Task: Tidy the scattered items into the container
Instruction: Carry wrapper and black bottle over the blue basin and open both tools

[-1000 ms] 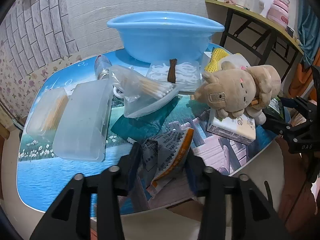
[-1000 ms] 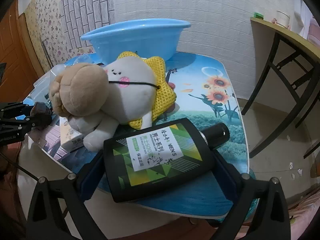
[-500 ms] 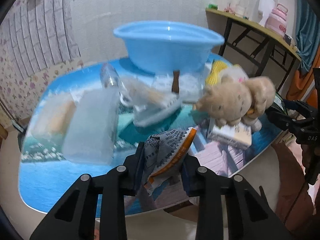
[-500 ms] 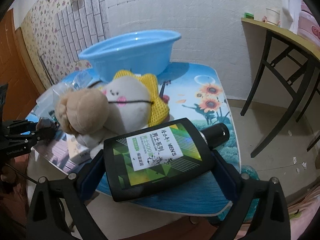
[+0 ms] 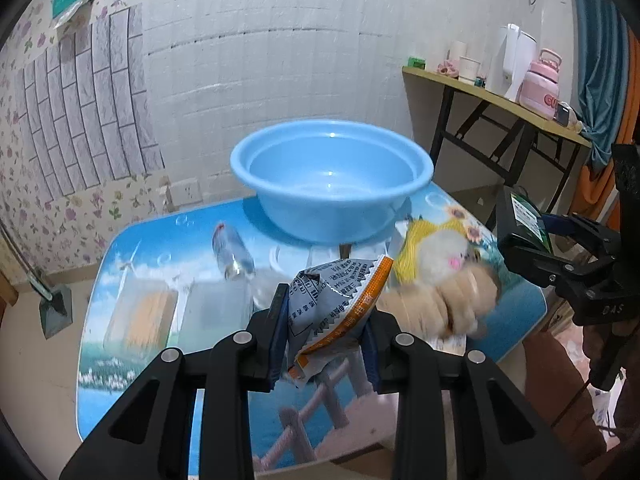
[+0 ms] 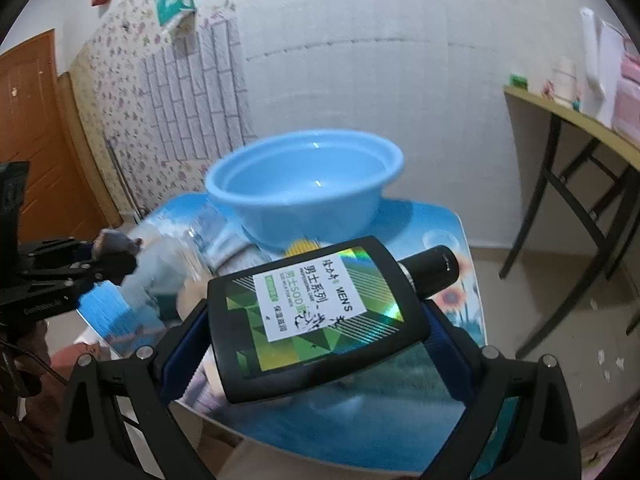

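While the left gripper point(image 5: 326, 336) pinches a seemingly snack packet point(image 5: 340, 300), the right gripper point(image 6: 316, 320) clamps a bottle point(image 6: 320, 312).

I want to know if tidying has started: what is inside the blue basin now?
The blue basin looks empty; its floor and far wall show nothing but glints. The strip inside its near wall is hidden by the rim in both views.

The left gripper point(image 5: 326, 320) is tilted forward and down, its jaws clamped tight on a crumpled packet point(image 5: 340, 304) held clear of the table. The right gripper point(image 6: 320, 320), angled much the same, has its jaws spread wide around a flat black bottle point(image 6: 316, 316), both pads pressing its sides and holding it in the air.
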`<state>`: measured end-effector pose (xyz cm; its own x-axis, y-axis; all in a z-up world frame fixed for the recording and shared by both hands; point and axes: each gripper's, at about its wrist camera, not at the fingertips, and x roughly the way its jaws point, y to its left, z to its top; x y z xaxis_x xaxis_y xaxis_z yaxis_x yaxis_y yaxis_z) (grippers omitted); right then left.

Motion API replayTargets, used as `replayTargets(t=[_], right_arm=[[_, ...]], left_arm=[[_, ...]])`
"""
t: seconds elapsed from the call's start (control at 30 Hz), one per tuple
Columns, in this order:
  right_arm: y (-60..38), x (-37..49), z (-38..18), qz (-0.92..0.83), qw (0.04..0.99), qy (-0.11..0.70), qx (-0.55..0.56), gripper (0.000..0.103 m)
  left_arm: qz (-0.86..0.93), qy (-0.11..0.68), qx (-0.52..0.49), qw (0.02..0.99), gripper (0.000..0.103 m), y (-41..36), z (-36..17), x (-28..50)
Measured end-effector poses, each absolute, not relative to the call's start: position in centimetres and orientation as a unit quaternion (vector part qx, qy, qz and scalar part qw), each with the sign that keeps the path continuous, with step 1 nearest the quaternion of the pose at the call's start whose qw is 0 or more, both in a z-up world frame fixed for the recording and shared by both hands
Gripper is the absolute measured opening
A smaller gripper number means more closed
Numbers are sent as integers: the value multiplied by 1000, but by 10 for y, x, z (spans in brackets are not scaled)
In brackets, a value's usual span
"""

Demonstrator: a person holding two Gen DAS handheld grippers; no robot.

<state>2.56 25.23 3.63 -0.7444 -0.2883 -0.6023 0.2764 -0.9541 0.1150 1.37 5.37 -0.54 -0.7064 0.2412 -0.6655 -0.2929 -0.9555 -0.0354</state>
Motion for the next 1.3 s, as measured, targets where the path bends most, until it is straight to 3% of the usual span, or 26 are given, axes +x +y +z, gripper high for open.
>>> replayTargets(t=[0.5, 1.0, 1.1, 1.17, 1.3], right_arm=[[229, -67, 69, -924, 208, -12, 320, 100], [208, -126, 37, -907, 184, -8, 379, 100], [205, -111, 40, -917, 172, 0, 360, 100], [205, -99, 48, -922, 164, -1, 350, 100], [210, -84, 56, -924, 153, -10, 351, 100]], left_arm=[[923, 37, -354, 147, 31, 67, 22, -80], [917, 57, -362, 155, 33, 73, 4, -127], [923, 71, -344, 155, 40, 76, 8, -120], [926, 71, -338, 152, 55, 76, 10, -118], [931, 59, -329, 146, 76, 77, 20, -105]])
